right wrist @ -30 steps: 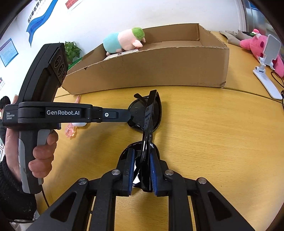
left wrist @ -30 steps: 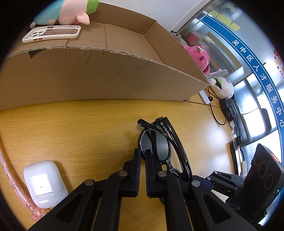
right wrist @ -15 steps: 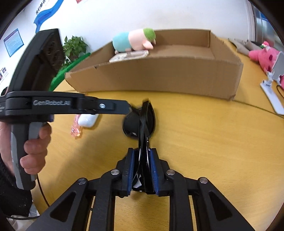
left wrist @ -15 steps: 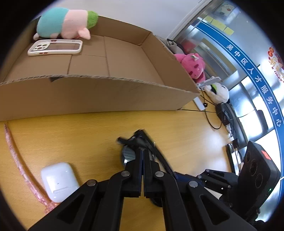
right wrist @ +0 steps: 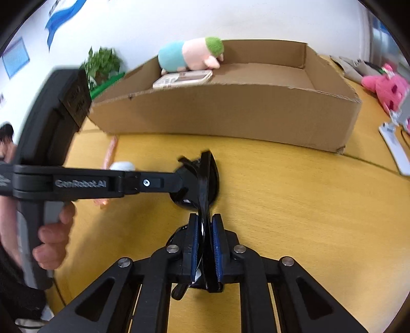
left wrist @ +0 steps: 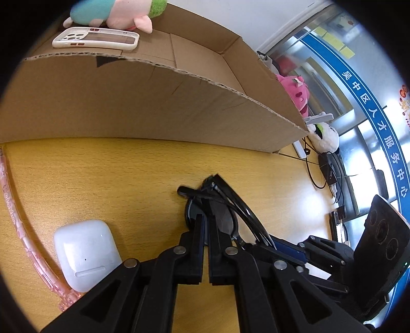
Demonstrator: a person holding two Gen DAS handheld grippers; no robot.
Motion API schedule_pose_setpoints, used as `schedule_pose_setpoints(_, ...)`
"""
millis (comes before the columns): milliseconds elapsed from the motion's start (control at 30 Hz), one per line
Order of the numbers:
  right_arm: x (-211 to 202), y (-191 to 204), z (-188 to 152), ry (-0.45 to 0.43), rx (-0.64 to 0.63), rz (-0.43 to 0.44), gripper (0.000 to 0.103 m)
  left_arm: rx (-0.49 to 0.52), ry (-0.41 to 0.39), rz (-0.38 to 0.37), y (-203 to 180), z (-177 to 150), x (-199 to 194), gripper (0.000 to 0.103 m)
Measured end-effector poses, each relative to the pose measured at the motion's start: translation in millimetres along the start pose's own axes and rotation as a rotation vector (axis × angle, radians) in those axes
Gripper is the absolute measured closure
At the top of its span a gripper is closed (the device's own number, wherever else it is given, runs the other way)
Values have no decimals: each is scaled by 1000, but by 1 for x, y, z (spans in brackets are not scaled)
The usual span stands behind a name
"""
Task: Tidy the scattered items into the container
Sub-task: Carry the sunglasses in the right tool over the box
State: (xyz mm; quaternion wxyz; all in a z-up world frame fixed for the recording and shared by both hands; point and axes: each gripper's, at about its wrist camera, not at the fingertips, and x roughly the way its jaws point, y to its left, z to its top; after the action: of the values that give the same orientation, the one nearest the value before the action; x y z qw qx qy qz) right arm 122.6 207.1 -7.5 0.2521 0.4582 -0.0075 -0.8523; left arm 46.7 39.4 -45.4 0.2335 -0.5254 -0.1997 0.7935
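Observation:
Black sunglasses point(left wrist: 225, 202) point(right wrist: 205, 174) are held above the yellow table by both grippers. My left gripper point(left wrist: 206, 220) is shut on one lens. My right gripper point(right wrist: 205, 230) is shut on the other end of the frame. The open cardboard box point(left wrist: 153, 102) point(right wrist: 230, 112) stands just behind them. Inside it lie a plush pig point(left wrist: 112, 12) point(right wrist: 189, 55) and a phone case point(left wrist: 96, 38) point(right wrist: 183, 78). A white earbud case point(left wrist: 84, 253) point(right wrist: 122, 166) and a pink strip point(left wrist: 15, 215) point(right wrist: 110, 153) lie on the table to the left.
A pink plush toy point(left wrist: 294, 92) point(right wrist: 387, 89), a white plush point(left wrist: 324, 134), a phone stand point(right wrist: 394, 128) and cables point(left wrist: 325, 174) lie to the right of the box. A green plant point(right wrist: 102, 66) stands behind the box on the left.
Both grippers have lifted the sunglasses together and carried them closer to the box front. The left gripper closed from loosely around the lens to shut on it.

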Motion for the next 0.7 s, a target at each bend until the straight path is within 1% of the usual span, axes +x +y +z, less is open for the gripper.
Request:
schedule_pose_setpoints(33, -1, -1, 0, -11, 13, 6, 92, -3, -1, -13, 0, 0, 0, 97)
schedule_pose_setpoints(100, -5, -5, -2, -28, 45, 6, 92, -5, -1, -24, 1, 0, 0, 88)
schedule_pose_setpoints(133, -6, -8, -3, -35, 62, 4, 92, -8, 0, -27, 1, 0, 0, 76)
schedule_pose_setpoints(167, -7, -10, -3, -41, 77, 4, 92, -16, -1, -45, 1, 0, 0, 66)
schedule_pose_setpoints(200, -9, -14, -4, -51, 98, 5, 92, -24, -4, -65, 1, 0, -1, 62)
schedule_pose_setpoints(233, -11, -17, -4, -61, 118, 4, 92, -30, -6, -76, 2, 0, -2, 55)
schedule_pose_setpoints(267, -11, -19, -3, -68, 130, 3, 92, -32, -8, -82, 1, 0, -2, 52)
schedule_pose_setpoints(300, -12, -21, -1, -73, 140, 5, 92, -33, -6, -86, 0, 0, -2, 51)
schedule_pose_setpoints(367, -13, -24, -1, -84, 157, 16, 92, -37, 5, -106, -2, 1, 1, 52)
schedule_pose_setpoints(433, -15, -23, 0, -95, 156, 29, 92, -55, 22, -146, -2, 2, 6, 54)
schedule_pose_setpoints(467, -17, -22, 0, -102, 155, 35, 92, -67, 31, -160, -1, 2, 8, 58)
schedule_pose_setpoints(500, -18, -21, 0, -106, 151, 41, 92, -74, 34, -159, 0, 3, 10, 63)
schedule_pose_setpoints(567, -20, -19, 0, -118, 143, 38, 92, -88, 35, -137, 3, 3, 11, 85)
schedule_pose_setpoints(600, -21, -18, 0, -121, 141, 38, 92, -105, 33, -137, 6, 4, 10, 90)
schedule_pose_setpoints(633, -22, -19, 0, -123, 141, 40, 92, -120, 30, -145, 9, 5, 9, 97)
schedule_pose_setpoints(700, -24, -20, -1, -124, 143, 45, 92, -152, 16, -179, 13, 7, 4, 98)
